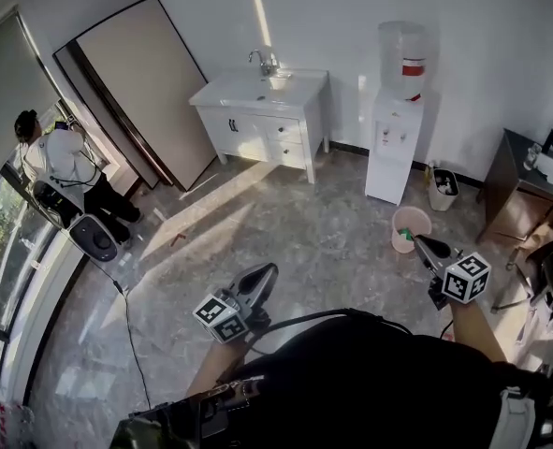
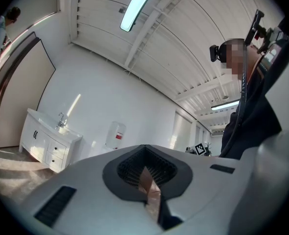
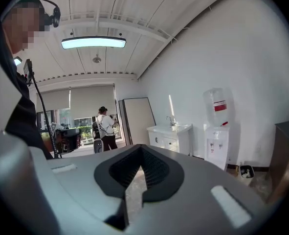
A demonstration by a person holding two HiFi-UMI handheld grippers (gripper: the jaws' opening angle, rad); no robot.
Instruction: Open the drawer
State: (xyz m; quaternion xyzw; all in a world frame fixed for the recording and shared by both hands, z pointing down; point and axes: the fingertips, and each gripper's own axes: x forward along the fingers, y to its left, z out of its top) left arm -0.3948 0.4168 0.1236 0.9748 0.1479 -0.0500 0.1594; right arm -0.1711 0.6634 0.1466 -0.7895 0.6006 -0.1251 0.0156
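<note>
A white vanity cabinet [image 1: 262,124] with a sink stands against the far wall; its drawers [image 1: 283,131] with dark handles are closed. The cabinet also shows in the left gripper view [image 2: 46,146] and the right gripper view [image 3: 171,138], far off in both. My left gripper [image 1: 262,274] hovers over the floor well short of the cabinet, jaws together, nothing in them [image 2: 145,165]. My right gripper [image 1: 424,243] is held at the right near a pink bucket, also shut and empty [image 3: 140,165].
A water dispenser [image 1: 395,143] stands right of the cabinet, with a pink bucket [image 1: 410,224] and a small bin [image 1: 443,190] on the floor. A dark vanity [image 1: 529,190] is at the right. A large board [image 1: 140,82] leans at the left; a person [image 1: 61,166] stands by the window. A cable [image 1: 126,316] crosses the floor.
</note>
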